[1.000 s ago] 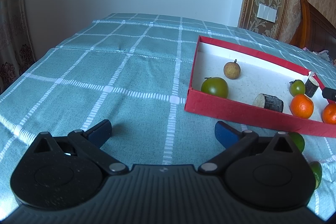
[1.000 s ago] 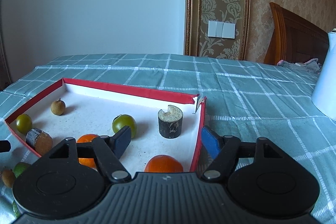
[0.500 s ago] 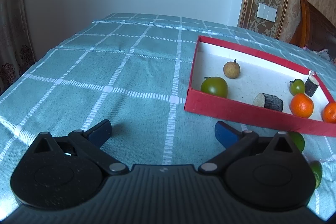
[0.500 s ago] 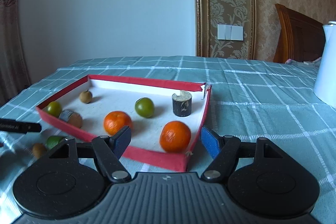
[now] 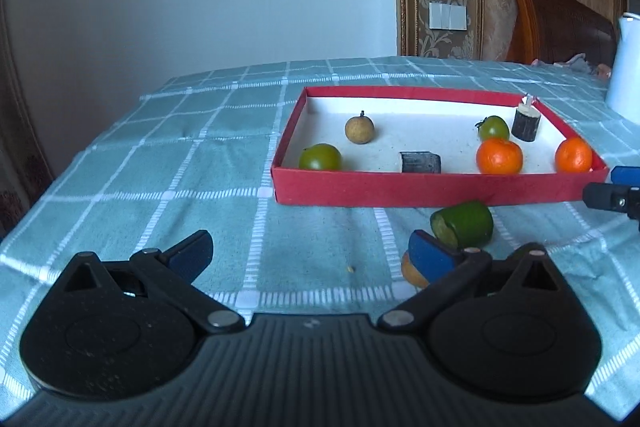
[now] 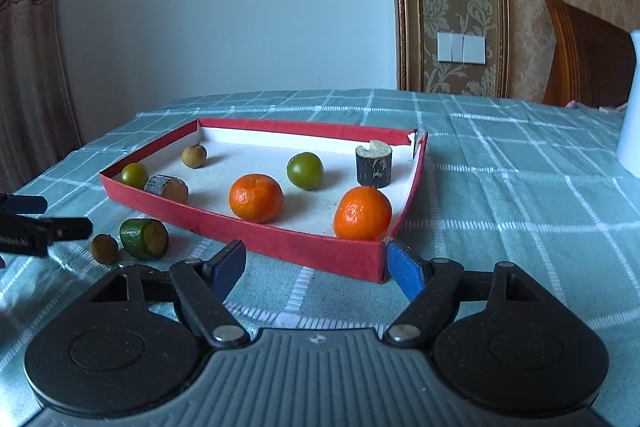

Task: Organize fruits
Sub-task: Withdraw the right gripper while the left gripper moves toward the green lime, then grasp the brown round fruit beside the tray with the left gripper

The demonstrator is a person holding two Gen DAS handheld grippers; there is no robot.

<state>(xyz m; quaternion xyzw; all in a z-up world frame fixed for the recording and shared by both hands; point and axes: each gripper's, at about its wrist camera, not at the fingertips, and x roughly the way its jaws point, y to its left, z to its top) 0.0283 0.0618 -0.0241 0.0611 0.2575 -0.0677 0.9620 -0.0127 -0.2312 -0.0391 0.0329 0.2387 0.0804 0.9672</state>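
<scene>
Checked tablecloth (image 6: 520, 195) bears both tools: left tool (image 5: 316, 255) gapes empty, right tool (image 6: 316, 267) opening, empty.

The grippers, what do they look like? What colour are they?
Both look alike. The left gripper and the right gripper each have a dark grey ribbed body, two round black discs, black arms with silver rivets, and blue pads on the fingers. A tiny white mark sits mid-body. No cables, hands or sleeves show.
</scene>
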